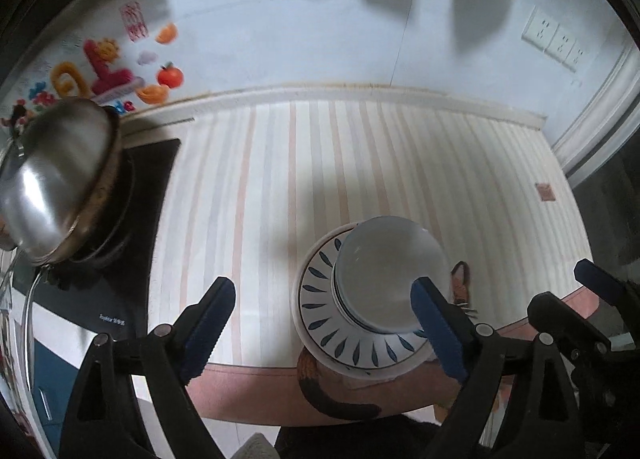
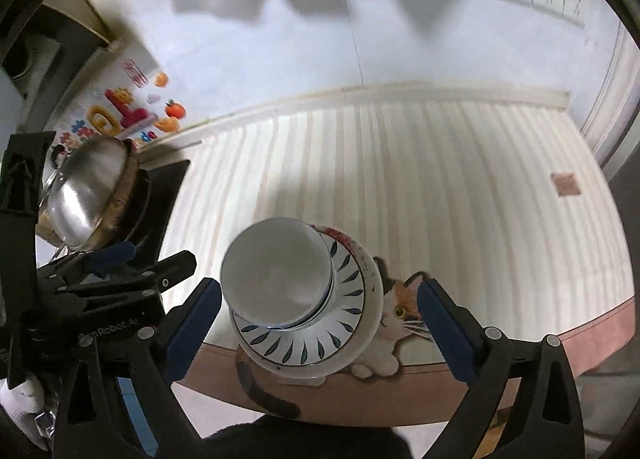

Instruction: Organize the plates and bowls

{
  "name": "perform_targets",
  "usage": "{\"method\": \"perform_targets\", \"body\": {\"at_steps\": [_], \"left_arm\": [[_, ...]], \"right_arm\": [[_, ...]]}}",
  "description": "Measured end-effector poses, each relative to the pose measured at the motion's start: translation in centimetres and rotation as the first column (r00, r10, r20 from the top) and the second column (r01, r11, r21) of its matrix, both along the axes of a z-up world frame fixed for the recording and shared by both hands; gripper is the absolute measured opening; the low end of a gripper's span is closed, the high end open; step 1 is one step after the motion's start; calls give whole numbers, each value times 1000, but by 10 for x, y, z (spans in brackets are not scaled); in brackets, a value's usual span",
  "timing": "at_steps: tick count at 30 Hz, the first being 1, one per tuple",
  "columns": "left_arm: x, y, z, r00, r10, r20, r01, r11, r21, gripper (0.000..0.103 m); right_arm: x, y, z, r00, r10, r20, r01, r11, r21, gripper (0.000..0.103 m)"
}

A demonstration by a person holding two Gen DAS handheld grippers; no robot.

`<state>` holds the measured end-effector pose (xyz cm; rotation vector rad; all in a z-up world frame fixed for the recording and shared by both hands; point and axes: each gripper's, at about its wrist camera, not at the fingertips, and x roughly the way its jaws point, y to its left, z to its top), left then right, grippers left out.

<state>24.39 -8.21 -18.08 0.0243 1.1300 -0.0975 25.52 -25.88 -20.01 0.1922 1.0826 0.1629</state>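
A stack of dishes stands near the front edge of the striped mat point(image 1: 360, 163): white bowls point(image 1: 390, 271) nested on a blue-leaf patterned plate point(image 1: 320, 311) over a larger white plate. In the right wrist view the bowls point(image 2: 276, 275) and the patterned plate point(image 2: 304, 343) sit between my fingers. My left gripper point(image 1: 326, 323) is open, its right finger point(image 1: 436, 327) in front of the stack. My right gripper point(image 2: 320, 323) is open around the stack, not touching it. The right gripper also shows in the left wrist view point(image 1: 596, 299).
A steel pot point(image 1: 56, 175) sits on a black induction cooker point(image 1: 132, 195) at the left. The mat point(image 2: 440, 187) has a cat picture point(image 2: 396, 311) at its front edge. Wall sockets point(image 1: 554, 39) and fridge magnets point(image 1: 108, 71) lie behind.
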Motion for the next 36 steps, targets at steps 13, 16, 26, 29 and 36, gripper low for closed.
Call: {"method": "perform_targets", "body": {"at_steps": [13,16,26,29,36], "left_arm": [[-123,-14,77,977,70,202,-79,996,34,90],[-149,-17,87,972,80,221,-91,995,39,90],[-222,-21,108,963,82,257,-97,994,43,91],[-239,-21,116,956,74,285,-91,995,45,94],[-271,-13,126,944,64,323,-83,995,47,95]], "right_arm": [[-99,-11,78,984,31,175,-29,999,-16,101],[-133,-16,93,977,46,210,-43,999,-20,101],[-223,-30,131,960,37,279,-21,998,-61,101],[-245,-30,141,955,33,294,-16,998,-60,101],[-289,-22,160,936,18,352,11,997,-82,101]]}}
